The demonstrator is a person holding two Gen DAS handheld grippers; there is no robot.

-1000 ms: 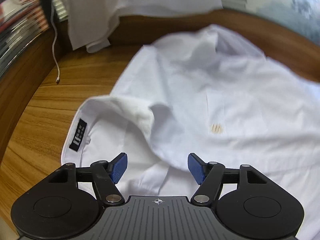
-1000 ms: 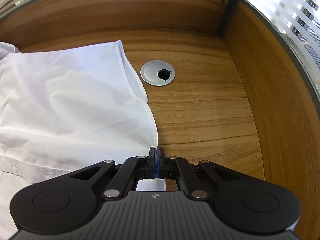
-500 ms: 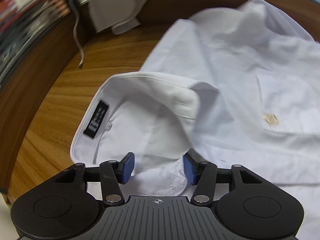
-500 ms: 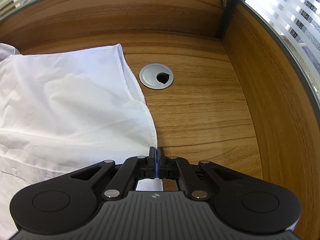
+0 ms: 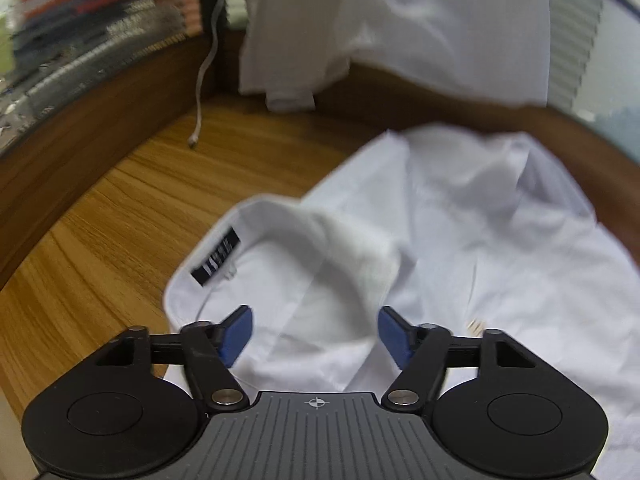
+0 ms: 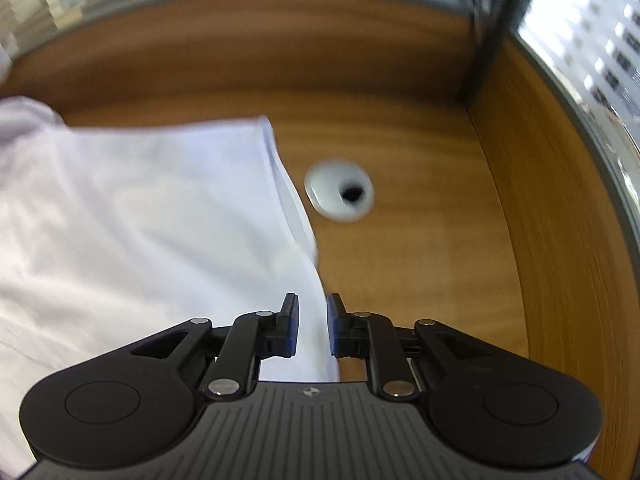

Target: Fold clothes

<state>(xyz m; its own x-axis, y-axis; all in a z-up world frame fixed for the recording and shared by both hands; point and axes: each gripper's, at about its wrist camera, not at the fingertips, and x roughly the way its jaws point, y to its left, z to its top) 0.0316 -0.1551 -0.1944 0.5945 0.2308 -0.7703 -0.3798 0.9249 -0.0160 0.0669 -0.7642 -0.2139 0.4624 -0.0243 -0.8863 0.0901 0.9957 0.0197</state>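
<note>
- While spread flat on the wooden desk [image 5: 100,240], white shirt [image 5: 500,260] occupies the centre of the work area; collar [image 5: 304,236] with black label [image 5: 216,256] facing up, nearest the left tongs.
- Hem edge [image 6: 296,216] running just beside the round cable grommet [image 6: 340,192], not over it.
- Right gripper [image 6: 313,326]: clamped together on the hem edge half a second ago, now parting; fabric visible between the pads but no longer pinched. Reads as a release, with the cloth set down.
- Left gripper [image 5: 316,336]: apart and widening after a brief narrowing; collar area below and between the pads, nothing gripped.
- Left view shifted since a second ago: more of the desk's back panel and the second white garment [image 5: 380,28] draped over it now in frame.
- White cable [image 5: 204,80] hanging at the far left corner, well apart from the shirt.
- Meaning for the task: placement and smoothing apparently finished, no fold visible yet; next likely step a fresh grasp to begin folding.
</note>
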